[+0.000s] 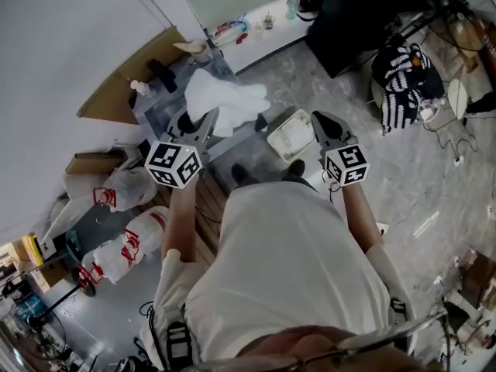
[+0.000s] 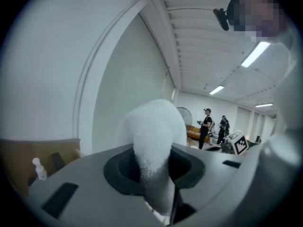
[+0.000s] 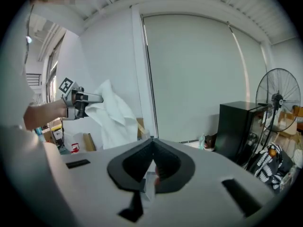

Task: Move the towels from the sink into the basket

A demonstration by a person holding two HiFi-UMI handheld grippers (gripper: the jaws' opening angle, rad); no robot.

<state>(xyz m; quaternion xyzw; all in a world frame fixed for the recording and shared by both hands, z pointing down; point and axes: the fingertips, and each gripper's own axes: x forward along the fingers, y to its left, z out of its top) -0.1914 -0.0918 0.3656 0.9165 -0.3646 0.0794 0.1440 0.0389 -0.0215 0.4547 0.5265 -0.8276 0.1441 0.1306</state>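
Up in front of the person, the left tongs (image 1: 209, 126) are clamped on a white towel (image 1: 226, 99), which hangs in the air beside the pale wall, clear of the floor; the right tongs (image 3: 152, 145) are held alongside, well apart from the towel, closed tip to tip with nothing between them; a black cabinet (image 3: 236, 126) stands farther right.

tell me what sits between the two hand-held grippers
In the head view, a white rectangular container, lower down, shows between the left hand-held gripper, shut on a white towel, and the right hand-held gripper.
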